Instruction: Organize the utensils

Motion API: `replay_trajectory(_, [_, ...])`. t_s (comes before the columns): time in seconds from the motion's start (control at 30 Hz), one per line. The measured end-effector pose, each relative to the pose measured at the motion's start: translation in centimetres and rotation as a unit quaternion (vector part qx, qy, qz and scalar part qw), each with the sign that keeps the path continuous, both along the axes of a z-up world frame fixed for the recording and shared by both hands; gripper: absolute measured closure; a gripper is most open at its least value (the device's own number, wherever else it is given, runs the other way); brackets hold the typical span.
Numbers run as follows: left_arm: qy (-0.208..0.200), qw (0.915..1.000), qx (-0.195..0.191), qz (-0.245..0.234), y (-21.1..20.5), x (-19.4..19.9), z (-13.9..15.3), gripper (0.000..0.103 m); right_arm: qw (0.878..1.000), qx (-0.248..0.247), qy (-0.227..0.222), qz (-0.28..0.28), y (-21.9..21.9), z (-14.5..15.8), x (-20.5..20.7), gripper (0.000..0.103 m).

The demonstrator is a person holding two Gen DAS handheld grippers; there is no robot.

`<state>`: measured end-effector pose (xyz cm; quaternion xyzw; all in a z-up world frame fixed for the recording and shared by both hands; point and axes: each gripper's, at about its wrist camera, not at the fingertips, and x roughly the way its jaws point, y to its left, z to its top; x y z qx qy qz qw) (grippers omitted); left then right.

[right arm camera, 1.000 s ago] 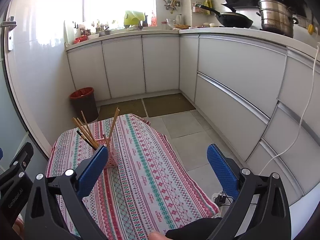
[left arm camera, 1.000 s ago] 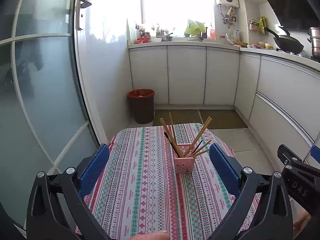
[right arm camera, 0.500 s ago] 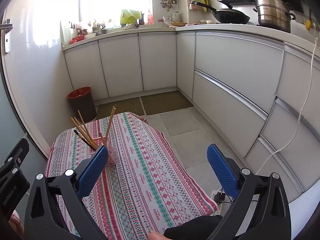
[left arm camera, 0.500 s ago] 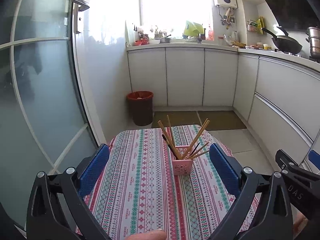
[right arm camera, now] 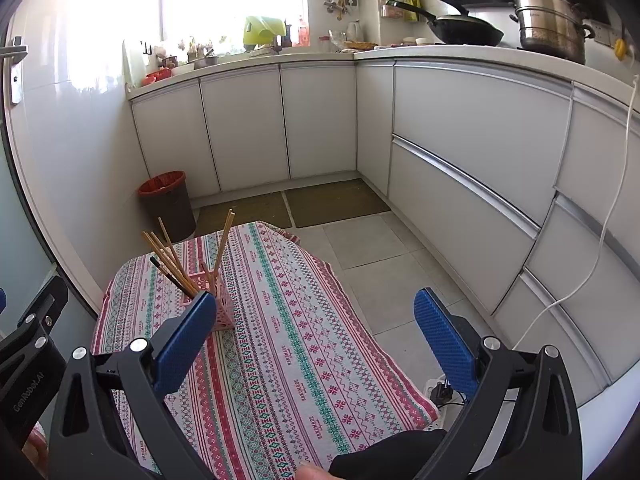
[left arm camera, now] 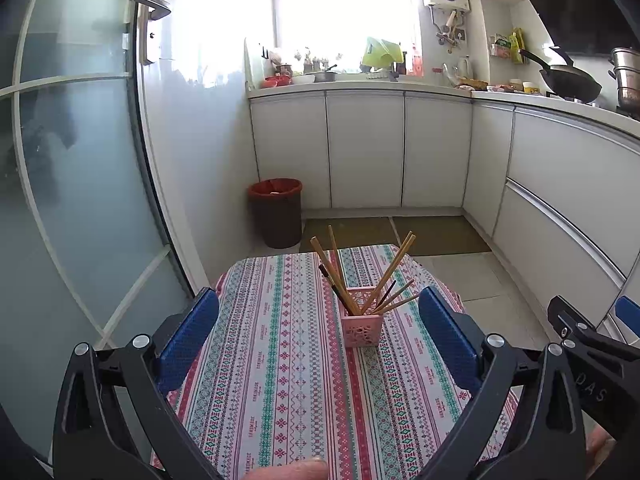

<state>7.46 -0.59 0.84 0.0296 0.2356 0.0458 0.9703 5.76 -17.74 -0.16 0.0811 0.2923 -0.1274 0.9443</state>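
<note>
While both grippers, left gripper (left arm camera: 318,334) and right gripper (right arm camera: 310,338), gape empty, chopsticks (left arm camera: 362,276) fill the holder (left arm camera: 360,328) (12 o'clock in left view); only right view shows a white cable (right arm camera: 600,240).

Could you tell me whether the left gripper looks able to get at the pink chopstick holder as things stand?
Probably yes: the left gripper is open, the pink holder stands ahead between its fingers, with only bare tablecloth between.
</note>
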Motion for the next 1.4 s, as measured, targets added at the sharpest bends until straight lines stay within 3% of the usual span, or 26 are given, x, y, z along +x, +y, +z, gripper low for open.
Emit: replay_trajectory(1.4, [0.016,0.9999,-0.004,0.003,0.0,1.3,-0.9,0.007,1.0,0.003,0.014,0.0,0.1,-0.7,1.0,0.007])
